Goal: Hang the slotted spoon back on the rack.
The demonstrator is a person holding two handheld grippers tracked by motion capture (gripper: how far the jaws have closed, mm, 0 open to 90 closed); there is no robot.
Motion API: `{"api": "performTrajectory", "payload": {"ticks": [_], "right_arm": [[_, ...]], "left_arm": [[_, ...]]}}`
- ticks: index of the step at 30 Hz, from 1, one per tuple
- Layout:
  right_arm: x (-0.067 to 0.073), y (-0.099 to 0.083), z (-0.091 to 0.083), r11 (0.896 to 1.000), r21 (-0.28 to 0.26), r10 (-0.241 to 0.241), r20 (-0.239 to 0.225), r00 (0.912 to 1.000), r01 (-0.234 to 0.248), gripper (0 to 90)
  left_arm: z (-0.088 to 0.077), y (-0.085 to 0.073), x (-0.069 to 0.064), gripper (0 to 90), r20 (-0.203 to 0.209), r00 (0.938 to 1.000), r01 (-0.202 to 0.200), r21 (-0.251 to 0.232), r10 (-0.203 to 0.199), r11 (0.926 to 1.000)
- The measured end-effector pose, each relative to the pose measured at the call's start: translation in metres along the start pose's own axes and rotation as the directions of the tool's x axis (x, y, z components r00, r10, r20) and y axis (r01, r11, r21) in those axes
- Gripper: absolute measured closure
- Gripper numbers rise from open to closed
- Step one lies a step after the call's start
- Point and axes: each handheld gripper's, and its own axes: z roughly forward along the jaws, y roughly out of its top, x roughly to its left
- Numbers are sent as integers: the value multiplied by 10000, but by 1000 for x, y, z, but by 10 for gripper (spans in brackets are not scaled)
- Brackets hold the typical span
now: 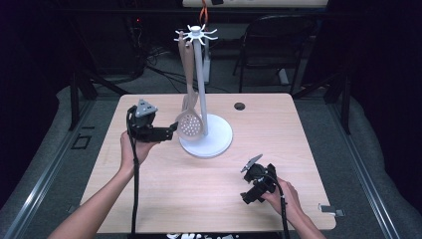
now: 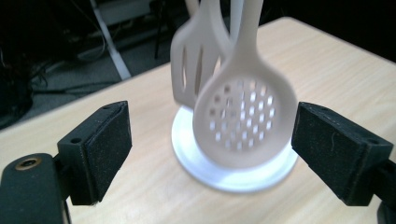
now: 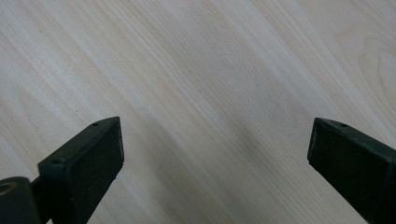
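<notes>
**Rack at centre, a gripper to each side**

The utensil stand [image 1: 205, 134] sits on the table [image 1: 209, 199] slightly behind its middle, its post upright on a round base. A skimmer [image 1: 190, 125] and a slotted spatula [image 1: 187, 102] hang from the hooks at the top, on the post's left side, the spatula behind the skimmer. The skimmer's head hangs just above the base. The left gripper [image 1: 171, 133] is just left of the skimmer, level with its head. The right gripper [image 1: 249, 196] is over the table's near right part, well apart from the stand. A chair [image 1: 271, 40] stands behind the table.
</notes>
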Motion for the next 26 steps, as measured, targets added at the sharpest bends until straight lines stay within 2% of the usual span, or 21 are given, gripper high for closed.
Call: {"api": "performTrajectory", "payload": {"ticks": [4, 8, 14, 16, 20, 26], "right_arm": [[0, 0, 1, 10000, 33, -53, -15, 10000, 53, 32], [1, 1, 2, 9998, 148, -118, 13, 9999, 118, 31], [1, 0, 1, 9997, 182, -158, 64, 9999, 156, 31], [1, 0, 2, 9999, 128, -110, -3, 9999, 110, 31], [2, 0, 4, 9999, 106, -86, -96, 9999, 87, 32], [1, 1, 4, 9996, 204, -190, -22, 9998, 190, 31]], "left_arm": [[-1, -20, 3, 105, 17, 10000, 97, 382, -98, 9992], [-1, -40, 9, 99, -9, 9990, 451, 699, -452, 9965], [1, -68, 13, 91, 5, 9962, 860, 1246, -868, 9885], [2, -77, 15, 90, -27, 9935, 1129, 1298, -1135, 9851], [4, -87, 18, 85, -8, 9898, 1408, 1485, -1422, 9788], [6, -94, 24, 68, -145, 9890, 1474, 1477, -1469, 9780]]}}
